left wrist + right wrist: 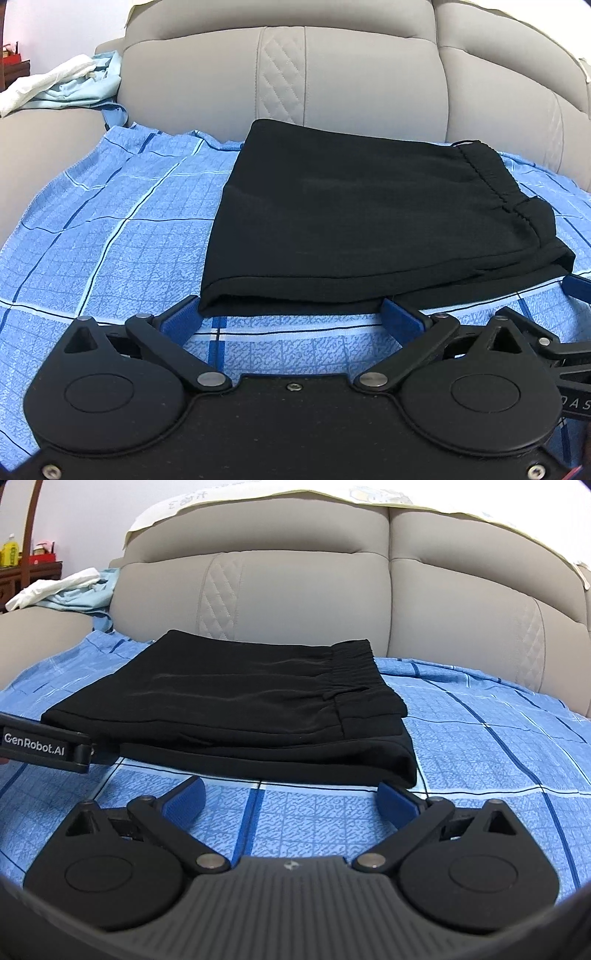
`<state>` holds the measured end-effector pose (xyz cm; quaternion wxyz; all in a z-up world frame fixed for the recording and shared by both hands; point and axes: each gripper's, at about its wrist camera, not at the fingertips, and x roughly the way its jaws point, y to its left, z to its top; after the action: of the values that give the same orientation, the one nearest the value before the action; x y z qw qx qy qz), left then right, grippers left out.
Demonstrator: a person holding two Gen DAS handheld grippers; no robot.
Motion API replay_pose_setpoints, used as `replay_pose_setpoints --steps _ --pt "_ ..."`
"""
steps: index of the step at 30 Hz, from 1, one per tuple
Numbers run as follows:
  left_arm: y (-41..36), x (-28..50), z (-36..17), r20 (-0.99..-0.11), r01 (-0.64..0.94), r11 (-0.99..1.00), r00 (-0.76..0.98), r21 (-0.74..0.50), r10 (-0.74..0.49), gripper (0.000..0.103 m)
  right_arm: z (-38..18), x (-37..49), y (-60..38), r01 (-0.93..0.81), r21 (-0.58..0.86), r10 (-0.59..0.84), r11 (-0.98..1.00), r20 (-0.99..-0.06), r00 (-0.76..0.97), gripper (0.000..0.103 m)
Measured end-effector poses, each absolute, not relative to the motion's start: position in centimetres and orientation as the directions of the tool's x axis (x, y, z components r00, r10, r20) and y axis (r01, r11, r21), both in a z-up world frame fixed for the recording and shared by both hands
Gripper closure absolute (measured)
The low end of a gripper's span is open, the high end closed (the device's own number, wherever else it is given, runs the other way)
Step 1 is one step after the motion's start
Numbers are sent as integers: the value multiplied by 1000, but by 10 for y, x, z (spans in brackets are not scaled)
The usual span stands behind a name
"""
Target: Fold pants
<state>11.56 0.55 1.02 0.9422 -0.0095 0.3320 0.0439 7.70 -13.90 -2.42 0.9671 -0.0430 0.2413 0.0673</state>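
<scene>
Two spread-wide grippers flank folded black pants [369, 221] on blue sheet [110, 236].

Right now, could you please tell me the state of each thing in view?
Pants: folded, flat on the sheet, not gripped.
Left gripper: open, at the pants' near edge.
Right gripper: open, empty.
Sheet: spread out, slightly wrinkled.
Clothes: crumpled, unfolded.

Home living room: grey sofa [303, 602], checked blue sheet [480, 746], laundry [66, 85].
</scene>
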Motion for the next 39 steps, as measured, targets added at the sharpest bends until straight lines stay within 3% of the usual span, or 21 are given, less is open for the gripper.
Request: replay_pose_setpoints --steps 39 --pt "5 112 9 -611 -92 996 788 8 78 0 -25 78 -139 -164 -49 122 985 -472 873 0"
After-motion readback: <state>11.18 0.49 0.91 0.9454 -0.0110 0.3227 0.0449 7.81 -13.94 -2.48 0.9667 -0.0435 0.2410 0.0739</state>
